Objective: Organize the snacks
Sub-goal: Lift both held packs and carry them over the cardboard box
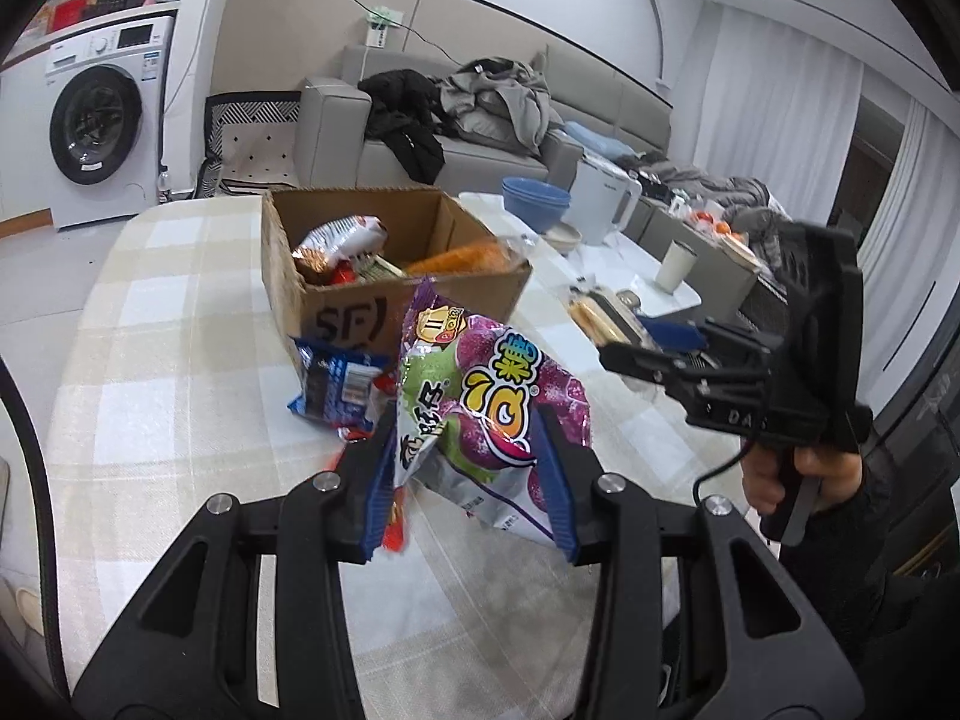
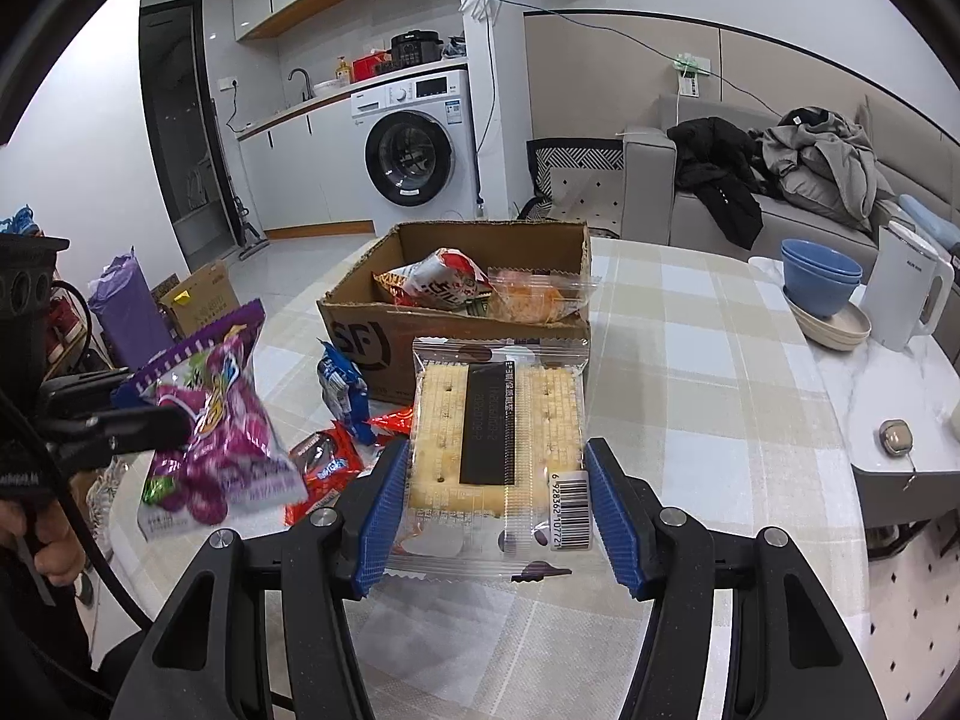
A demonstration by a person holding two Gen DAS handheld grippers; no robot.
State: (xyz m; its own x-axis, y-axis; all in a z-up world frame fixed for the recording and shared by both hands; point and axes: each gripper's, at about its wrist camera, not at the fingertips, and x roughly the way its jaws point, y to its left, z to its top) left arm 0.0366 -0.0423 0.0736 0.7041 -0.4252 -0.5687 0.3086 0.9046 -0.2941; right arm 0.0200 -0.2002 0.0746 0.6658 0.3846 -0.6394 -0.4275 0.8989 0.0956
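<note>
L gripper (image 1: 468, 456) jaws clamp candy bag (image 1: 480, 408), R gripper (image 2: 495, 492) jaws clamp crackers (image 2: 495, 438), both near box (image 2: 456, 324) rim.

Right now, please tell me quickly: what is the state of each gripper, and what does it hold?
Left gripper: closed on the purple candy bag, lifted off the table.
Right gripper: closed on the clear cracker packet.
</note>
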